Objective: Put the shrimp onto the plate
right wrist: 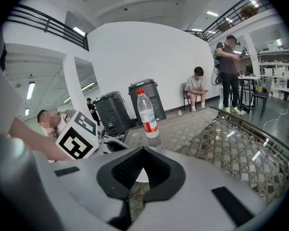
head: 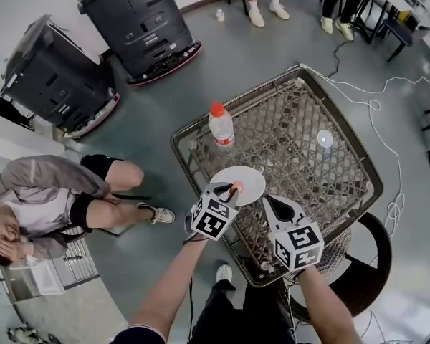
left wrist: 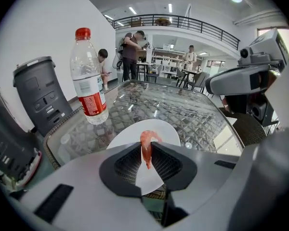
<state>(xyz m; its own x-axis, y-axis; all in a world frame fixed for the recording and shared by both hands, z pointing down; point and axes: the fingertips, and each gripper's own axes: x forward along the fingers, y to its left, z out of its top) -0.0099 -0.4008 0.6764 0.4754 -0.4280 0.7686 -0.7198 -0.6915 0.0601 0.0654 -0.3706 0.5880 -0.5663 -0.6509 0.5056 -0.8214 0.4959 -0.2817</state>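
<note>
Left gripper (head: 233, 190) jaws clamp shrimp (left wrist: 146, 145) mid-body, plate (left wrist: 167, 132) just beyond. Shrimp likely light, soft, slippery: grip gently. Right gripper (right wrist: 143, 152) jaws together, empty.

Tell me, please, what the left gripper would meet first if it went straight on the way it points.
Probably the white plate, lying just ahead of and below the left gripper and the shrimp it grips; the water bottle stands left of that line. Depth is uncertain.
</note>
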